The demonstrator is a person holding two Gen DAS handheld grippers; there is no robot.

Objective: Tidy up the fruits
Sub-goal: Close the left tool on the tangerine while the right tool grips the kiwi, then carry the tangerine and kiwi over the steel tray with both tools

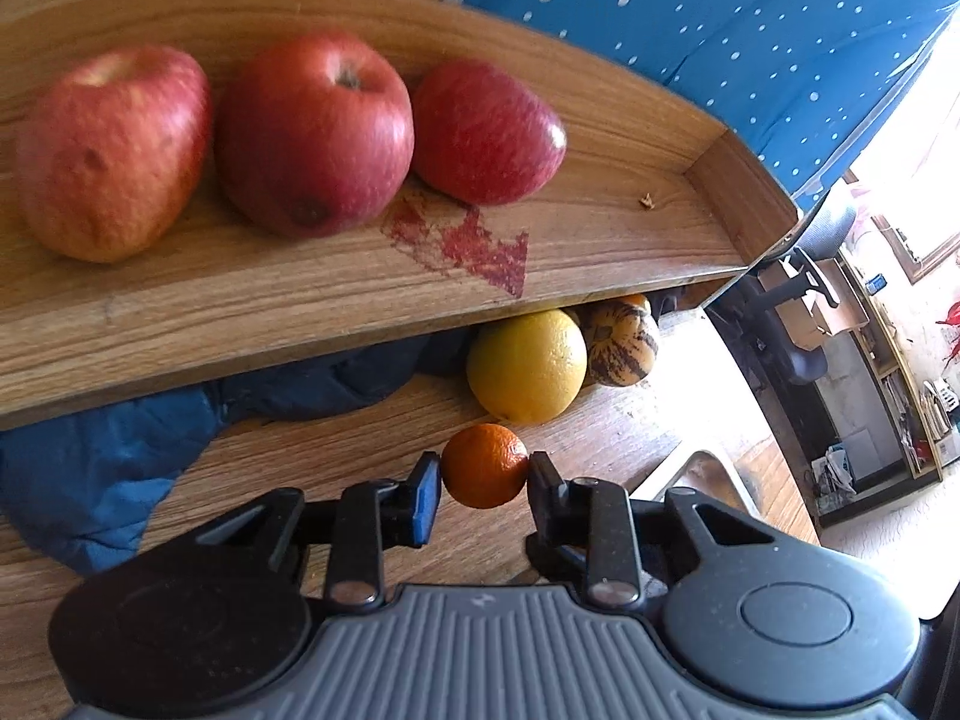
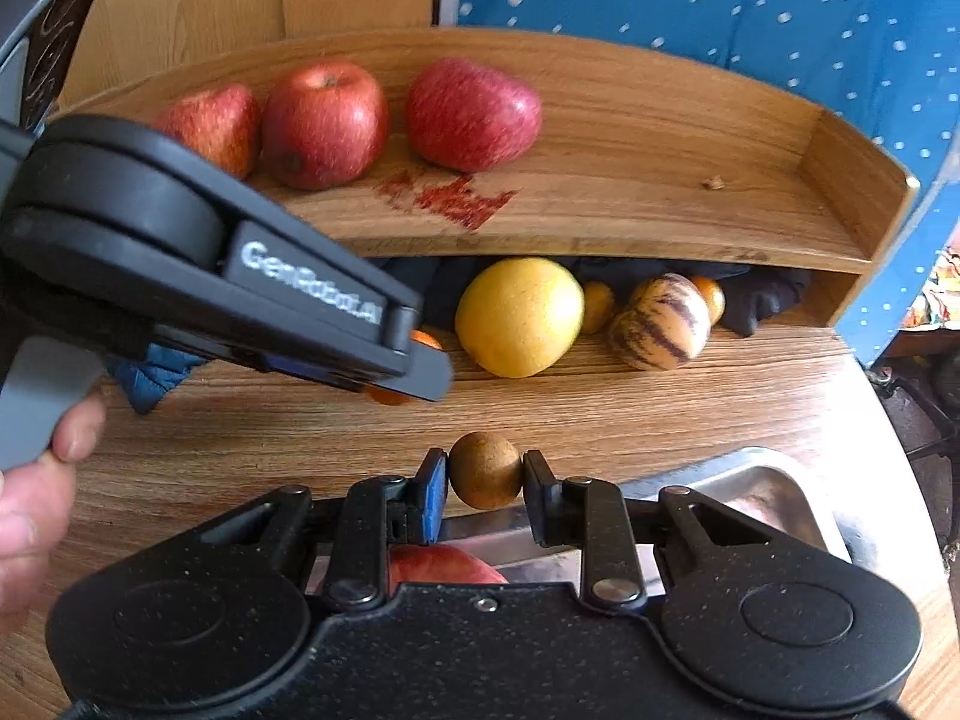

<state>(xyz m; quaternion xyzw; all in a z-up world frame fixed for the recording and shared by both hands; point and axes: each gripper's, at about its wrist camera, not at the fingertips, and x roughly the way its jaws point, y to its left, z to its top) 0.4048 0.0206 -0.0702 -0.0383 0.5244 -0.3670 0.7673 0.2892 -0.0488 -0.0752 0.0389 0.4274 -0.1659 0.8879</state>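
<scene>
One "GenRobot.AI" label (image 2: 312, 288) on left tool (image 2: 414, 369)

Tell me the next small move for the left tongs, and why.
Probably carry the small orange, gripped in the left tongs, forward to the lower level beside the yellow citrus. Three apples fill the upper shelf; the citrus sits below.
</scene>
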